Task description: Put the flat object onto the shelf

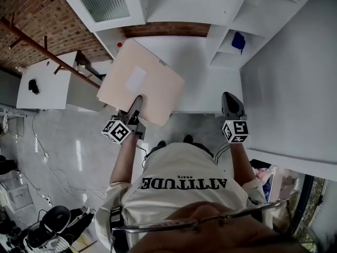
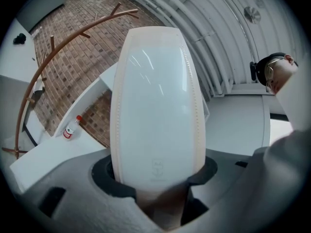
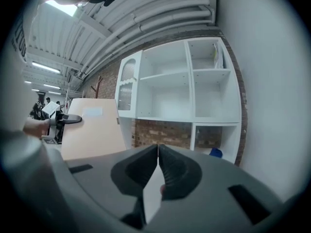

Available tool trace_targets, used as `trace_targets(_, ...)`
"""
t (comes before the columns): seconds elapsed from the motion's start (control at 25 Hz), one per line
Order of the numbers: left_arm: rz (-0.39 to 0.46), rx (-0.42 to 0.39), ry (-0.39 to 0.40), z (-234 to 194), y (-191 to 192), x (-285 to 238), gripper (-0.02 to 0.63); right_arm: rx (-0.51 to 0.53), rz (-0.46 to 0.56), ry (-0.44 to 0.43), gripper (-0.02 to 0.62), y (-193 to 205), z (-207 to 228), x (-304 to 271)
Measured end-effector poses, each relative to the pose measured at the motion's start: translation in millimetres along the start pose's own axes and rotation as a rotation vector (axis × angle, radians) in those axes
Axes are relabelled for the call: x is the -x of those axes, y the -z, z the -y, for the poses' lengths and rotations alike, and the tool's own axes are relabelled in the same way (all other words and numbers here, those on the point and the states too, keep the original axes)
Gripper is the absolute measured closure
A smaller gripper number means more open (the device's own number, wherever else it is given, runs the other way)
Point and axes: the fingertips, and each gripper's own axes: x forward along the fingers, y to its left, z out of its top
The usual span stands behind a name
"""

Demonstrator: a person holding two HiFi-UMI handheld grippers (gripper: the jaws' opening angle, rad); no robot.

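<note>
Beige board (image 1: pixel 141 86) hangs in the air just in front of the white shelf (image 1: pixel 221 33), its near edge clamped in the left claw (image 1: pixel 134 109). The right claw (image 1: pixel 231 107), also short of the shelf, is closed on nothing. Carrying is the step in hand. Next, I judge, the board needs levelling and sliding into a bay.

We reach forward with left arm (image 1: pixel 124 159) and right arm (image 1: pixel 240 165), both low in front of the torso. The left gripper (image 1: pixel 135 108) angles up and inward, its jaws clamped on the edge of the flat board (image 1: pixel 141 80). The right gripper (image 1: pixel 230 100) points ahead, jaws pressed together, nothing between them.
</note>
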Motion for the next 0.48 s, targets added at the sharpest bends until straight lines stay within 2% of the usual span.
trace_targets(0.08,0.010,-0.009,-0.008,1,0,-6,0.337,0.010,0.005,-0.010,0.566,-2,5,-3)
trace_targets(0.28,-0.028,-0.138,-0.014,13,-9,-26,0.337,0.014,0.008,-0.032,0.566,-7,14,-13)
trace_targets(0.48,-0.050,-0.188,0.001,22,-19,-51,0.337,0.038,0.011,-0.066,0.566,-11,17,-23)
